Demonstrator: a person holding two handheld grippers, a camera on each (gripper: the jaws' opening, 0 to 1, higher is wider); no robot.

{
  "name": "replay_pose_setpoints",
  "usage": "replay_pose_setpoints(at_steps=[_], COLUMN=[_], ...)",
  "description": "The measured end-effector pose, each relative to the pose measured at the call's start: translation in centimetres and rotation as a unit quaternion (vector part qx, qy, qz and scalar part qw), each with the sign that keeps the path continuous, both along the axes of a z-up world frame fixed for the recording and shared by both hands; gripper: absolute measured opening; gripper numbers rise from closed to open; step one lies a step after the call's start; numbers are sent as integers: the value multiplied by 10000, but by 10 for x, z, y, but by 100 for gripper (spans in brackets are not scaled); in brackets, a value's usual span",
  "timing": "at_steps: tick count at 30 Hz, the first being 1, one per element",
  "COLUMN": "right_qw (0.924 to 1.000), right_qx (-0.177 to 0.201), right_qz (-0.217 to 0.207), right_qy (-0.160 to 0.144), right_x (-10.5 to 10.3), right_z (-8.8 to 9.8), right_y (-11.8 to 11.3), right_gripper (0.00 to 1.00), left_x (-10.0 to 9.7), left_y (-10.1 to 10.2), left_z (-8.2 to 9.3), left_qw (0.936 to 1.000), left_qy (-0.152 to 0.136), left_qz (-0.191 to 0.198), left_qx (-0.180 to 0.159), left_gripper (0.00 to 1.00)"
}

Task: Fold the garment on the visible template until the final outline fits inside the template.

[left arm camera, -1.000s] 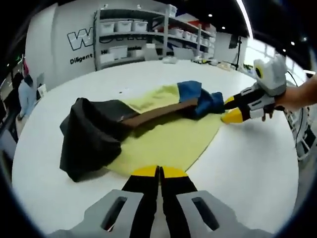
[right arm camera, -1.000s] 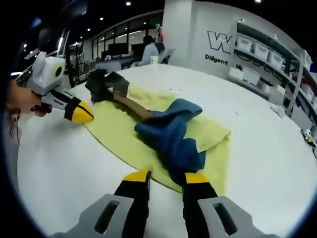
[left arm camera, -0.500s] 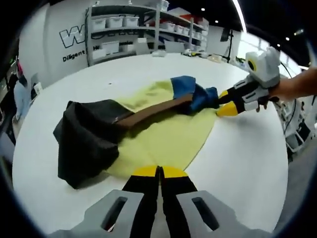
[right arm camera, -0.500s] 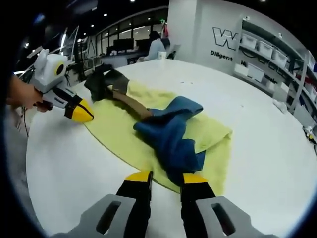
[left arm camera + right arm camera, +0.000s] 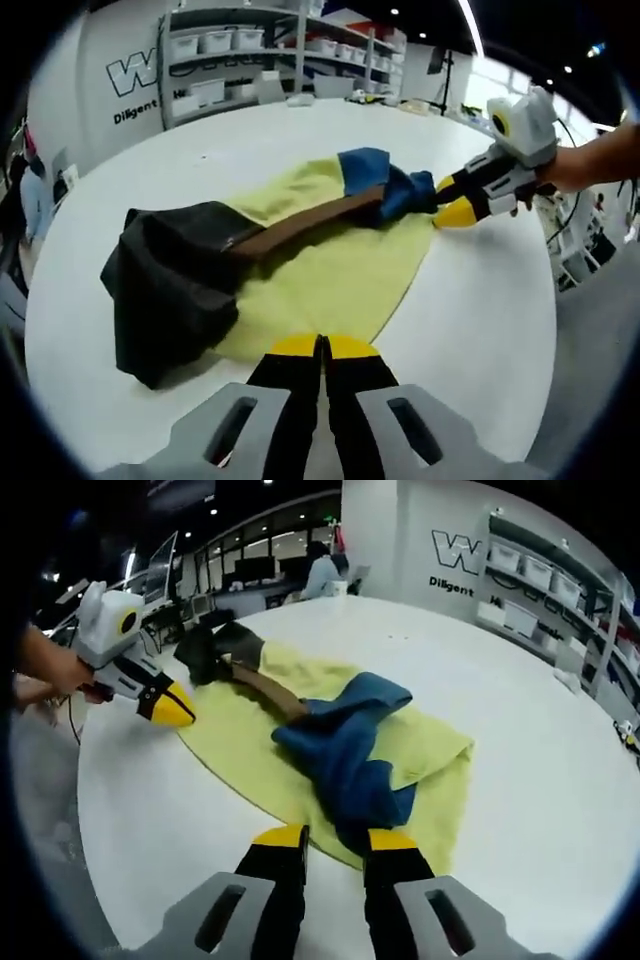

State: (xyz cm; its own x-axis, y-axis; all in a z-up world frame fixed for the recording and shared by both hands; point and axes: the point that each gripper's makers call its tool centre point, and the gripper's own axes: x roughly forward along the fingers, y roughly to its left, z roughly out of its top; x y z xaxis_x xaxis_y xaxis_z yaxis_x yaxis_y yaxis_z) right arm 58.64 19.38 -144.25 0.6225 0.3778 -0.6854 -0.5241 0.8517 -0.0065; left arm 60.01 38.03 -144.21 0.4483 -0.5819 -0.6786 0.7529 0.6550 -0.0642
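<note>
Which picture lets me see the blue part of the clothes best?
The right gripper view: the blue part lies close in front of the right gripper, whose jaws stand open, showing its folds on the yellow cloth. In the left gripper view, the blue part sits far off and small, beside the right gripper.
</note>
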Motion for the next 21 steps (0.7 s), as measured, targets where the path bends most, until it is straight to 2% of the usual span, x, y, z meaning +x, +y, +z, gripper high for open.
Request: replay_pose_setpoints(at_steps=[7,13,21], right_qw=[9999,9996,9989], right_qx=[-27,25,195], right_qz=[103,281,401], right_qy=[108,79,114], right_x=[-13,-30,-47], right_z=[0,-1,1], right_y=[5,13,23], right_gripper=[13,12,11], left_x=[-17,-36,-44], left_y=[1,5,9], left_z=[-1,0,0], left_qw=[10000,9991,9995], left_qy=[59,76,51], left_qz=[-10,-307,-191], left_qx=[71,288,232], left_gripper=[0,0,0])
